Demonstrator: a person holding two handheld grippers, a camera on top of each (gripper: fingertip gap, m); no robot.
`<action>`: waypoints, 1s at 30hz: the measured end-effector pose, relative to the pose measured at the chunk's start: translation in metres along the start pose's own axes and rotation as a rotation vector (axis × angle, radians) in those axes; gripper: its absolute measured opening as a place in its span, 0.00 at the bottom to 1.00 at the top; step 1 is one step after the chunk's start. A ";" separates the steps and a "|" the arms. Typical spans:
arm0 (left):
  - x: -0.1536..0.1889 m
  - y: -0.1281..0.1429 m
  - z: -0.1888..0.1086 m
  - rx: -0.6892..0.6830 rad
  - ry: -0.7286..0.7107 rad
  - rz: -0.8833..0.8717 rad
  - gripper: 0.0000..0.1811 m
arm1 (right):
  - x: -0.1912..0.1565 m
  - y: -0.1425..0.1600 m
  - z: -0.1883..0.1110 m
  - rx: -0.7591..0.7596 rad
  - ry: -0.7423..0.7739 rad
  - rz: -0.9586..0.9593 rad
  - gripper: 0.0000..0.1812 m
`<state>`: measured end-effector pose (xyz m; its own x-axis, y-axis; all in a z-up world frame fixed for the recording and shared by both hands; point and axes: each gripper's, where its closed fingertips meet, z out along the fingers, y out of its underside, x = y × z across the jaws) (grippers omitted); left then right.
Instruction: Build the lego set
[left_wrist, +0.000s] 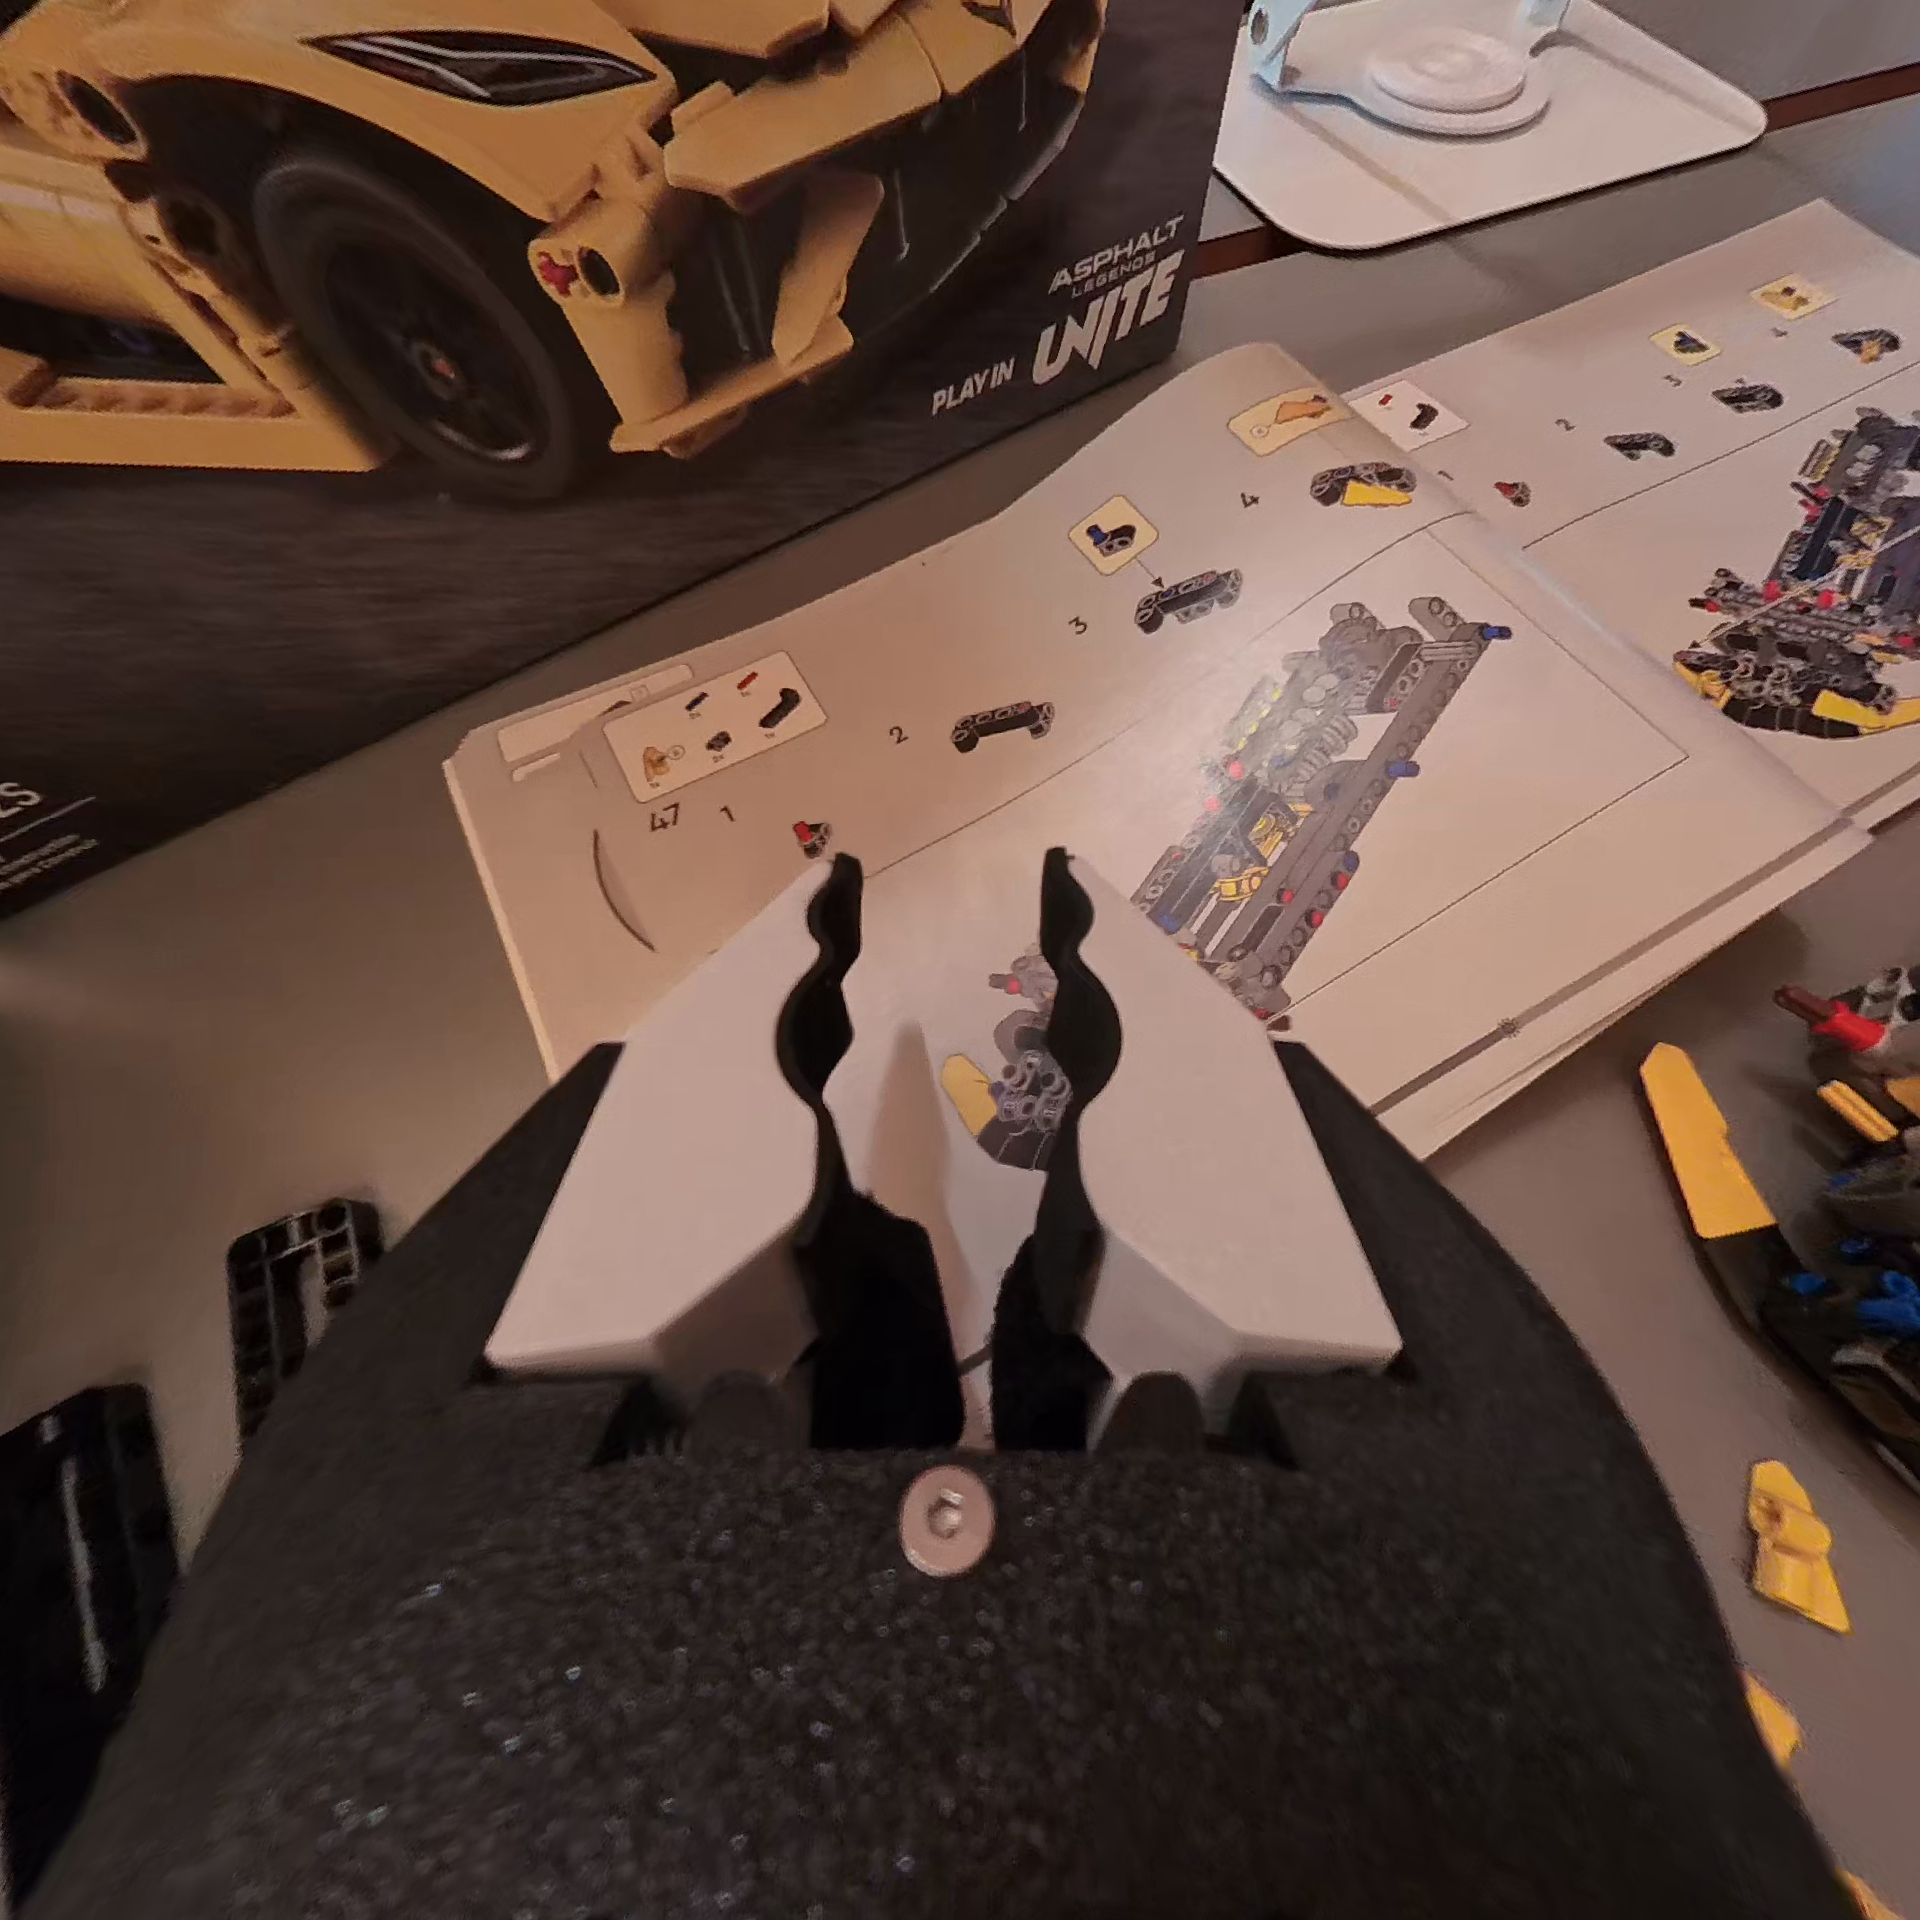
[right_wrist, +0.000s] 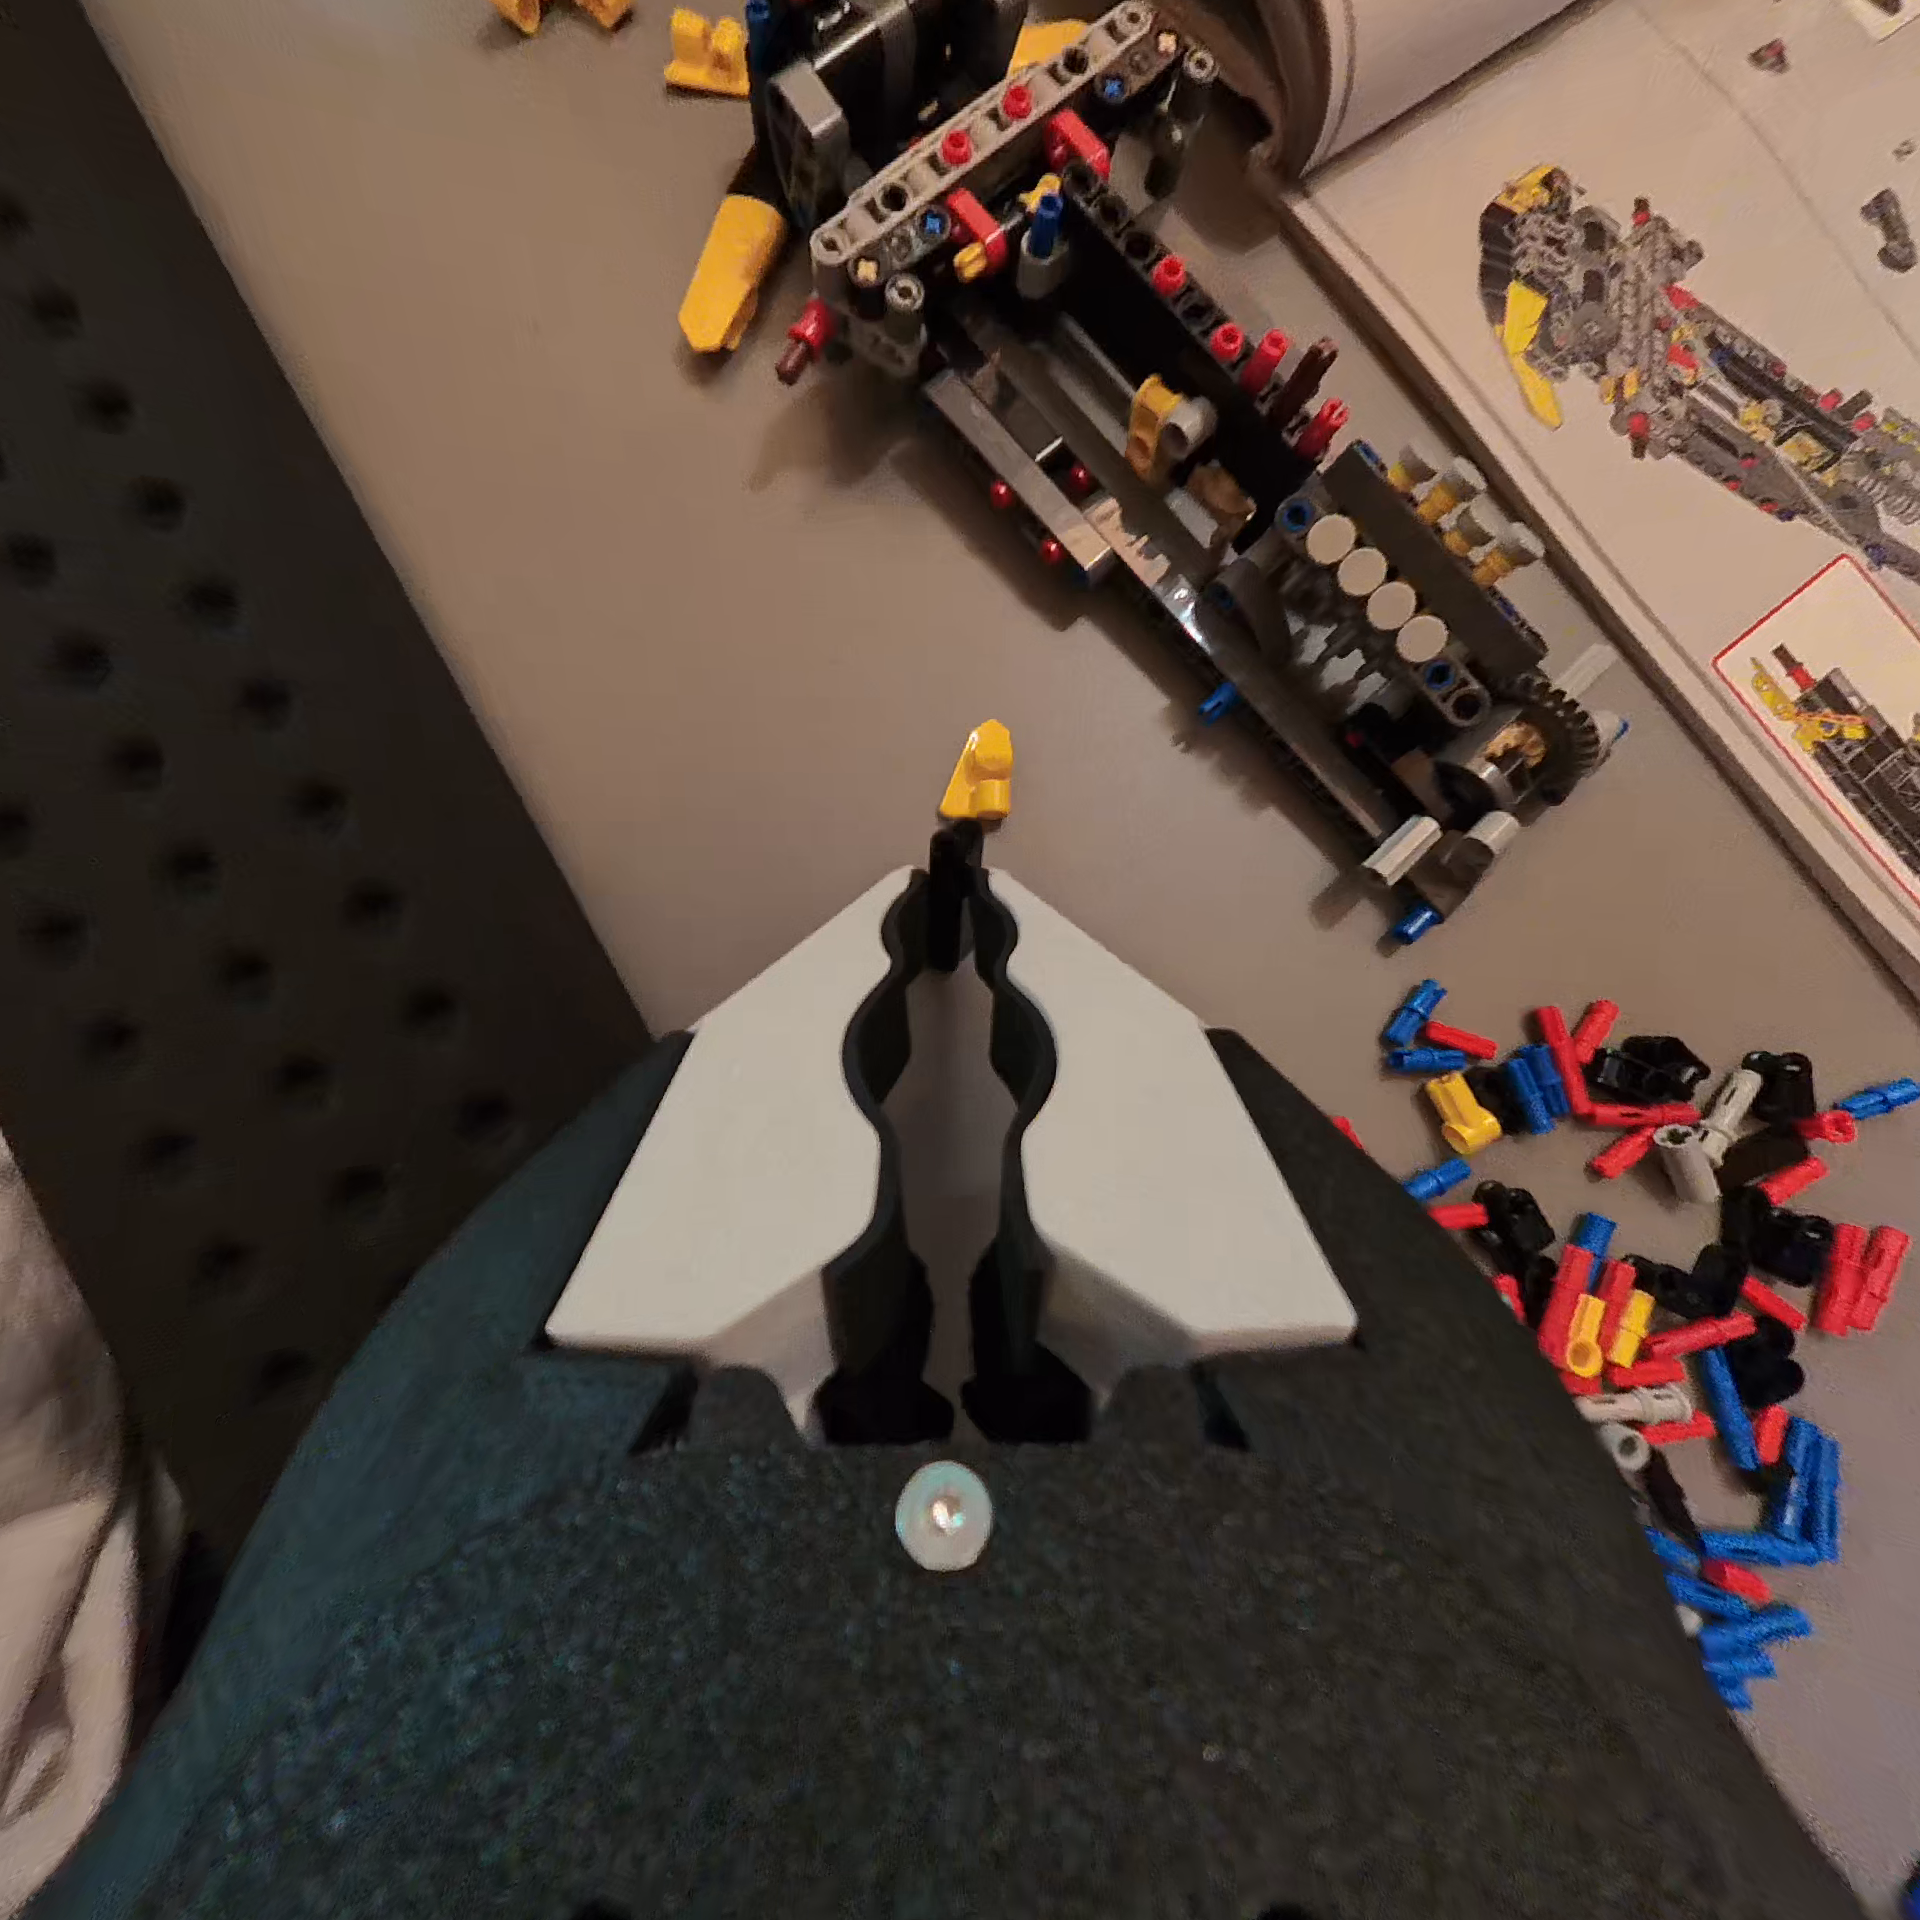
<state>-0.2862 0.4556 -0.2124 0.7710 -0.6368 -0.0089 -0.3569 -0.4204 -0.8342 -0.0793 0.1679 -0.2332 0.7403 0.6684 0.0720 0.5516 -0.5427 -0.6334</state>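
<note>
Between the right gripper (right_wrist: 954, 883) tips sits a black-and-yellow piece (right_wrist: 971, 821), pinched narrowly — it could twist free. Left gripper (left_wrist: 951, 873) gapes empty over the manual (left_wrist: 1455, 790); chassis (right_wrist: 1174, 436) nearby.

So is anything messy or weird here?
Nothing looks broken. The small pins lie in a loose heap beside the half-built car, and a few yellow pieces are scattered on the table. The booklet bulges up instead of lying flat. That looks like normal building mess.
</note>
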 end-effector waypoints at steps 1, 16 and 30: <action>0.002 0.000 0.001 -0.001 0.010 -0.008 0.18 | 0.001 -0.001 0.002 0.011 0.007 0.015 0.04; -0.030 -0.066 0.024 0.081 -0.114 -0.082 0.18 | 0.094 0.023 -0.015 0.152 0.242 0.332 0.12; -0.021 -0.053 0.014 0.094 0.003 -0.044 0.18 | 0.099 0.035 0.003 0.071 0.348 0.337 0.05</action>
<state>-0.2757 0.5003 -0.1757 0.7830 -0.6212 0.0308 -0.2714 -0.3858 -0.8817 0.0116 0.2165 -0.2506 0.9644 0.2449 0.0995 0.2403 -0.6554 -0.7161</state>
